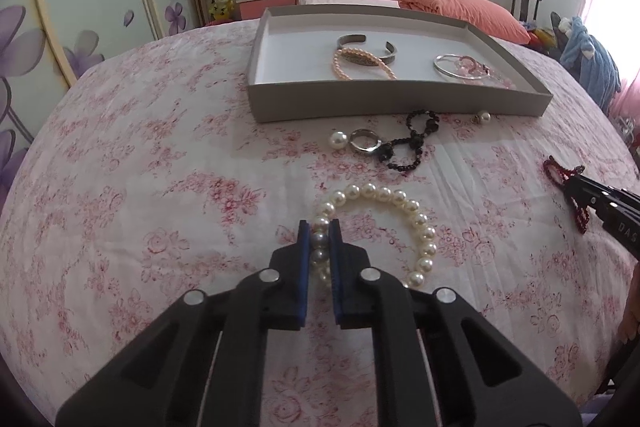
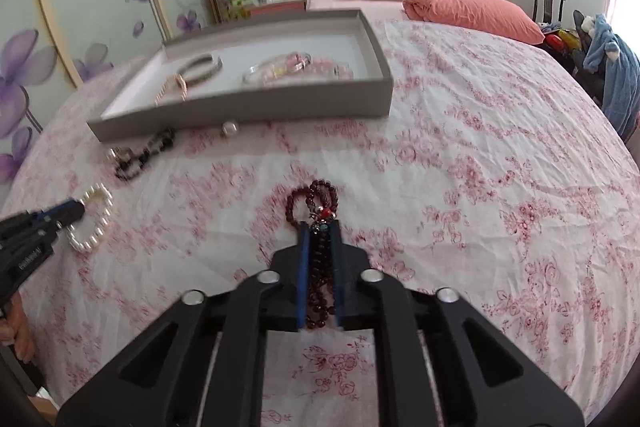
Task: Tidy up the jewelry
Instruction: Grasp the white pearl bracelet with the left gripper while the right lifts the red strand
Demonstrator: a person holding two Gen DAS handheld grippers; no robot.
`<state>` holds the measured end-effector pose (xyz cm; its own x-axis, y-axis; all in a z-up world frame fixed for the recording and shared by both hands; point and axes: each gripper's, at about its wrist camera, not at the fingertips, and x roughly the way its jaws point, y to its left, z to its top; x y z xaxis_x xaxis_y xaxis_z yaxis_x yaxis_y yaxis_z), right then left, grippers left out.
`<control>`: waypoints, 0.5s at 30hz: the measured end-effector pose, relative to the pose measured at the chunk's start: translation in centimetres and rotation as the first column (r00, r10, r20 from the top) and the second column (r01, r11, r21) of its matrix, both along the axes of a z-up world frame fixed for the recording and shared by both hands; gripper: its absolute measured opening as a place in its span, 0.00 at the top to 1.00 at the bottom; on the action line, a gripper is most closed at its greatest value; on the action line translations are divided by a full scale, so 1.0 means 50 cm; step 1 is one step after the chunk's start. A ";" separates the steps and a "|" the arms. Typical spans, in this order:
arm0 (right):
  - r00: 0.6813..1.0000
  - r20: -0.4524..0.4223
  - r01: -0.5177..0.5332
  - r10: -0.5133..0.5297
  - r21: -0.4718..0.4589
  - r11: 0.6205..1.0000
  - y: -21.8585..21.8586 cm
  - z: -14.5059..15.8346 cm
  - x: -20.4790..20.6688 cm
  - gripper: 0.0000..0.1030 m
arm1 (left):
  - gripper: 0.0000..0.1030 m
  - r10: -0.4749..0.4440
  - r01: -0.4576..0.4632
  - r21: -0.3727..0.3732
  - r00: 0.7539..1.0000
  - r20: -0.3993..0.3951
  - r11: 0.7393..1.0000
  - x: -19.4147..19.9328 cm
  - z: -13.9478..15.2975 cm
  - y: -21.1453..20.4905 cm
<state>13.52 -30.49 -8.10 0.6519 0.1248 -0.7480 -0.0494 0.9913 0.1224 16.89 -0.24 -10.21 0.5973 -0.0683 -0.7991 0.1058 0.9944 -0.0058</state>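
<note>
Left grip: the left gripper [image 1: 319,227] has its blue-padded jaws closed on one side of the white pearl bead bracelet [image 1: 420,227], pinching a few beads so the rest of the loop lies free on the cloth, probably so it can be lifted without scattering
Right grip: the right gripper [image 2: 320,227] is clamped on the dark red bead bracelet with a red and turquoise charm [image 2: 316,199]; the strand runs lengthwise between the pads and its loops lie beyond the tips on the cloth
Surface: both pieces rest on the pink floral bedspread [image 1: 160,207], not yet raised as far as I can judge
Loose pieces: a large single pearl [image 1: 337,140], a silver ring [image 1: 364,142] and a black bead bracelet [image 1: 416,143] lie together just before the tray; a small pearl earring [image 1: 483,117] lies against its front wall, all awaiting sorting
Destination: the shallow grey cardboard tray [image 1: 256,43], beyond them, already holds a metal cuff, a pink pearl bracelet and a silver bangle with pink beads, so both held bracelets likely go there
</note>
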 end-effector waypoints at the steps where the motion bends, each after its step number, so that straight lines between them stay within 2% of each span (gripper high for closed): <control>1: 1.000 0.014 -0.001 0.001 0.004 1.000 0.001 0.006 -0.001 0.91 | 0.90 0.008 -0.008 -0.016 1.000 0.003 1.000 -0.002 0.002 0.008; 8: 0.992 0.126 -0.020 0.014 0.048 0.999 0.016 0.052 -0.014 0.91 | 0.90 0.051 -0.039 -0.133 0.995 0.087 0.990 -0.025 0.046 0.048; 15: 0.973 0.227 -0.053 0.038 0.063 0.997 0.041 0.086 -0.030 0.91 | 0.90 0.067 -0.036 -0.186 0.984 0.163 0.982 -0.045 0.085 0.053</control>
<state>12.00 -28.44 -3.78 0.7951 0.2037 -0.5713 -0.1280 0.9771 0.1702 14.66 2.40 -5.96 0.7281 -0.1690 -0.6643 0.0695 0.9823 -0.1737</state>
